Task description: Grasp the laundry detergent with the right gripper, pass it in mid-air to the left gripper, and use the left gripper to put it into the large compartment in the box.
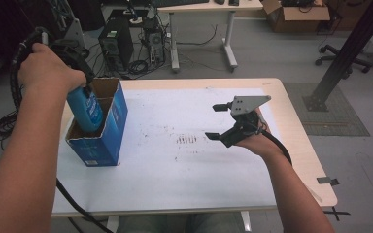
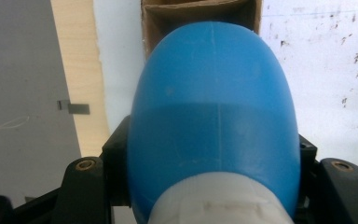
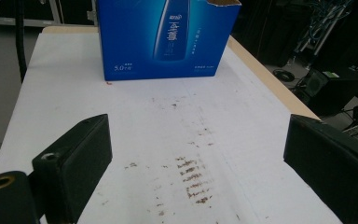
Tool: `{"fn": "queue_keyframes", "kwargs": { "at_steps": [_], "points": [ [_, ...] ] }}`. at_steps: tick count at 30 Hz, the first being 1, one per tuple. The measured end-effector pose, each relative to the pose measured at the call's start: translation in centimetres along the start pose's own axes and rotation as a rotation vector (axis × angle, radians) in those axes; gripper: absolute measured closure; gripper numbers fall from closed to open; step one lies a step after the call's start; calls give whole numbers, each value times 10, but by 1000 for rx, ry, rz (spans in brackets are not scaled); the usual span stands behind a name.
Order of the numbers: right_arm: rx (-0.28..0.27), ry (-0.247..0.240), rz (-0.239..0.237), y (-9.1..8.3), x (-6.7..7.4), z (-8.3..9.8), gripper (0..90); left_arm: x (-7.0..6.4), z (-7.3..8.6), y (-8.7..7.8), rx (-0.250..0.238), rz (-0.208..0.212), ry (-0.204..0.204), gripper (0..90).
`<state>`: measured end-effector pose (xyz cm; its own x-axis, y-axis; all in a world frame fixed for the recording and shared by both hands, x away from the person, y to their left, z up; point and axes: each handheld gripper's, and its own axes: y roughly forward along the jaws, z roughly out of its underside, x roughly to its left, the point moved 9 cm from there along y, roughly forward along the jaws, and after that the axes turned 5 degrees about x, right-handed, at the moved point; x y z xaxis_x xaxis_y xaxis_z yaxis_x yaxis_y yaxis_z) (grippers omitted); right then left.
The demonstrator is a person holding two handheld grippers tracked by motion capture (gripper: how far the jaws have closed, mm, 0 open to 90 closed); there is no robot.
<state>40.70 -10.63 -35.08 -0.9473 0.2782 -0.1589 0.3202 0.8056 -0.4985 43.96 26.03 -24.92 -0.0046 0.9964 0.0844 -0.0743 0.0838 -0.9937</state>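
A blue plastic bottle (image 1: 86, 109) with a white cap end hangs base-down, partly inside an open blue carton (image 1: 108, 138) at the table's left. My left gripper (image 1: 76, 65) is shut on the bottle's neck from above. In the left gripper view the blue bottle (image 2: 214, 116) bulges between the black jaws, its base aimed into the blue carton's brown inside (image 2: 196, 14). My right gripper (image 1: 217, 121) hovers open over the right half of the table with nothing between its fingers (image 3: 74, 158). It faces the printed side of the blue carton (image 3: 168, 39).
A white sheet (image 1: 175, 145) with dark scuff marks (image 1: 187, 140) covers the wooden table (image 1: 301, 141). Beyond the far edge stand computer towers (image 1: 116, 43), cables, another desk (image 1: 204, 29) and a black post (image 1: 345, 53).
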Motion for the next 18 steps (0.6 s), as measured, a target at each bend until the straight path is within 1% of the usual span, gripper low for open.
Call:
{"fn": "queue_keyframes", "kwargs": {
  "at_steps": [9,10,15,18],
  "points": [
    [0,1,1,0,0,1,78,2,0,21,9,-7,-7,388],
    [-3,-2,1,0,0,1,79,2,0,23,8,-10,-2,388],
    [-5,0,-1,2,1,0,80,1,0,31,3,2,-5,388],
    [-2,1,-3,3,1,0,80,2,-1,35,1,-9,2,388]
  ]
}}
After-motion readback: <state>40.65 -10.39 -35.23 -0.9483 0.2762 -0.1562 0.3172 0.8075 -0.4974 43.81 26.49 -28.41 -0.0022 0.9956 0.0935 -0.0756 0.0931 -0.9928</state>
